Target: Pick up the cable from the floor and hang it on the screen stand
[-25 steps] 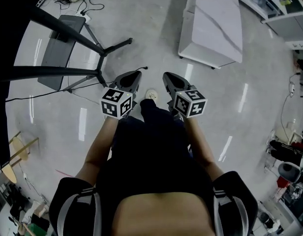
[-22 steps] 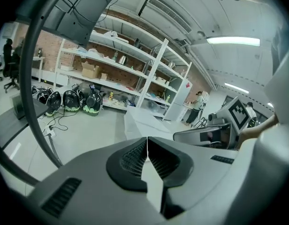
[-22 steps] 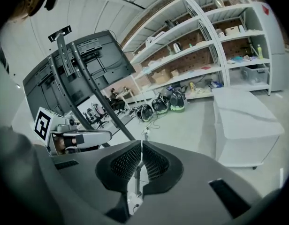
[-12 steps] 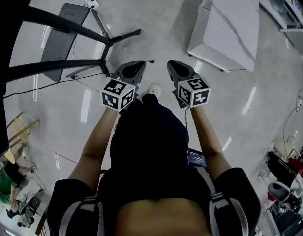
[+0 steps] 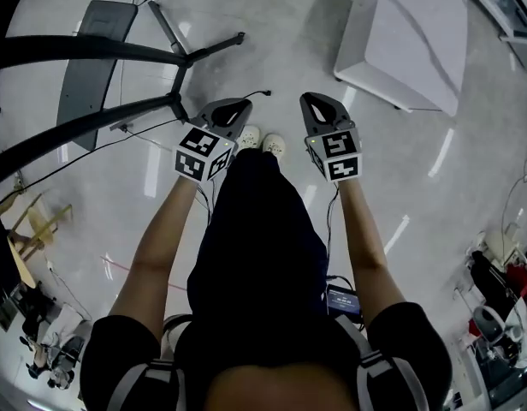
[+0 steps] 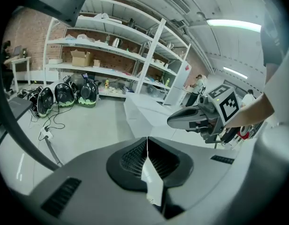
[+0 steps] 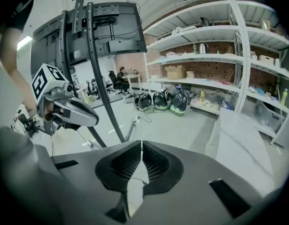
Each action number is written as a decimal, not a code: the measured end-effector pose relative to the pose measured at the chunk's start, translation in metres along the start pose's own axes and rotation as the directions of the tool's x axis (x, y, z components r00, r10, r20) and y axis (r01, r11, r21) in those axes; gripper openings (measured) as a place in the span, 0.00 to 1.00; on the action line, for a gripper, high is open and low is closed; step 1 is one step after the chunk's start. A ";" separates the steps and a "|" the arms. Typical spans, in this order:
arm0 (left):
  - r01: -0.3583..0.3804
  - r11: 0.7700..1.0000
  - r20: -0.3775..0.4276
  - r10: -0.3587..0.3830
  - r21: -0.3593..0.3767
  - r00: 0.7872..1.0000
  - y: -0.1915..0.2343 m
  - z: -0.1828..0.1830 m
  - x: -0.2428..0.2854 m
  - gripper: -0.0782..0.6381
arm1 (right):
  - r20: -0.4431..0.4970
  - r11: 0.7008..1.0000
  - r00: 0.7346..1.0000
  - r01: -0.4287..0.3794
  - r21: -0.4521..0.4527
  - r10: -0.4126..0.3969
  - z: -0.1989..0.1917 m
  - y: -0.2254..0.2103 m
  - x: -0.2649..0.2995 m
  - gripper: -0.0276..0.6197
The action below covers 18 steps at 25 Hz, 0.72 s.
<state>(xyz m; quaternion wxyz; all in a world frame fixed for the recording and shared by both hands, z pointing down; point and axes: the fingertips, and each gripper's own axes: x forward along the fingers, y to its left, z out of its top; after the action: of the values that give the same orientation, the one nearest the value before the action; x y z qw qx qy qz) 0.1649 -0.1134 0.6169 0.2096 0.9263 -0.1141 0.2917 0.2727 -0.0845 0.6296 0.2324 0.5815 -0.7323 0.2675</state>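
Observation:
A thin black cable (image 5: 257, 94) lies on the grey floor just beyond my left gripper (image 5: 239, 106), running toward the foot of the screen stand (image 5: 174, 54). The stand has black legs and a dark screen (image 5: 91, 54) at the upper left. In the right gripper view the stand's posts (image 7: 95, 64) rise at the left with the screen (image 7: 104, 34) on top. Both grippers are held out side by side above the person's shoes. The left gripper (image 6: 147, 139) is shut with nothing in it. The right gripper (image 5: 314, 101) (image 7: 141, 143) is also shut and empty.
A white table (image 5: 413, 37) stands at the upper right. Shelving (image 6: 111, 55) lines the far wall, with helmets (image 6: 64, 95) on the floor below it. A power strip with loose leads (image 7: 136, 118) lies past the stand's legs. People sit at desks (image 7: 121, 78) far back.
The view has moved forward: the stand and the white table have slid up and outward in the head view, and the cable end now shows ahead of the left gripper. Both grippers stay shut.

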 end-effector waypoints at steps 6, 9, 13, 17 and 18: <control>0.056 0.998 -0.062 -0.056 0.004 0.997 0.020 -0.038 0.050 0.12 | -0.040 1.000 0.999 -0.007 -0.010 0.007 -0.030 -0.005 0.040 0.08; 0.090 0.996 -0.104 -0.086 0.027 0.991 0.030 -0.068 0.072 0.12 | -0.035 1.000 0.999 -0.008 0.010 0.009 -0.045 -0.003 0.066 0.08; 0.125 0.990 -0.159 -0.113 0.065 0.981 0.041 -0.109 0.100 0.12 | -0.064 1.000 0.998 -0.002 0.025 0.004 -0.078 -0.005 0.095 0.08; 0.141 0.987 -0.198 -0.123 0.081 0.972 0.057 -0.148 0.130 0.12 | -0.105 1.000 0.995 -0.005 -0.018 0.003 -0.112 -0.010 0.122 0.08; 0.143 0.986 -0.207 -0.122 0.086 0.971 0.060 -0.158 0.137 0.12 | -0.110 1.000 0.994 -0.006 -0.020 0.004 -0.121 -0.011 0.128 0.08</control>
<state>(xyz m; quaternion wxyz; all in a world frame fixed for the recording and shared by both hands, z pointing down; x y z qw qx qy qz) 0.1773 -0.1073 0.8338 0.1922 0.9070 -0.0154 0.3744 0.2598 -0.0996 0.8051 0.2778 0.5617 -0.7225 0.2922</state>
